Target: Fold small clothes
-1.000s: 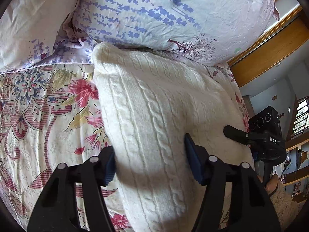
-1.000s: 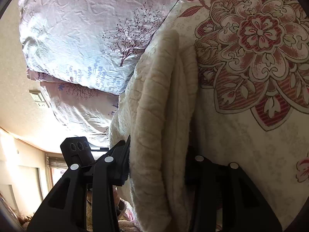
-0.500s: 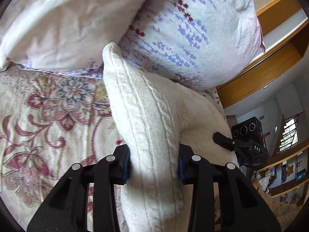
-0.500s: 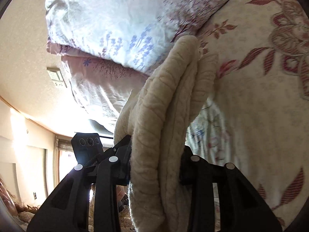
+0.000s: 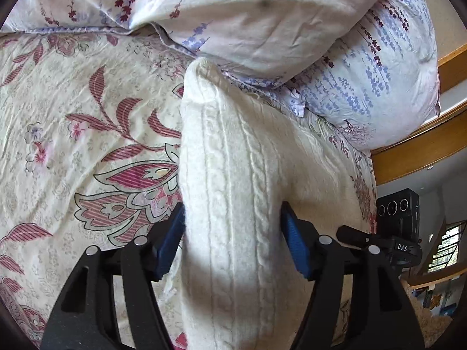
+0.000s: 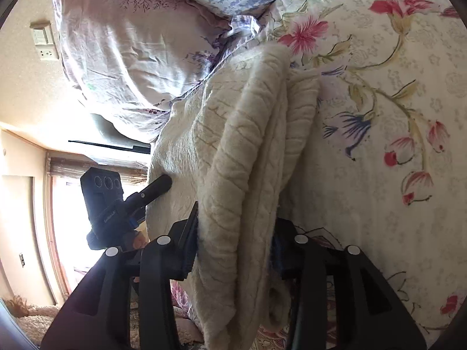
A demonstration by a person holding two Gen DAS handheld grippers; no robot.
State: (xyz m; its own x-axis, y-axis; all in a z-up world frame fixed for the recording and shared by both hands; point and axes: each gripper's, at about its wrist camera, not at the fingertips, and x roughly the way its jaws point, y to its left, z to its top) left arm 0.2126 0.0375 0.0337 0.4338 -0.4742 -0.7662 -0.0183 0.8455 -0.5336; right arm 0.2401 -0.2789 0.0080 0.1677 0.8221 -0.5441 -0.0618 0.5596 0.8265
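Note:
A cream cable-knit sweater [image 5: 230, 175] is folded into a thick bundle and held up off the floral bedsheet [image 5: 73, 122]. My left gripper [image 5: 232, 242] is shut on one end of it, blue pads pressing both sides. My right gripper [image 6: 233, 242] is shut on the other end of the sweater [image 6: 248, 145], where several folded layers show edge-on. Each gripper shows in the other's view: the right one at the right edge of the left wrist view [image 5: 397, 233], the left one at the left of the right wrist view [image 6: 116, 204].
Two floral pillows [image 5: 262, 14] lie at the head of the bed, just beyond the sweater's far end; they also show in the right wrist view [image 6: 131, 43]. A wooden bed frame [image 5: 423, 145] runs at the right. A wall socket [image 6: 43, 40] is at the left.
The left gripper closed on the sweater a second ago. Both grippers lifted the bundle and have swung it toward the pillows, with more sheet now in view.

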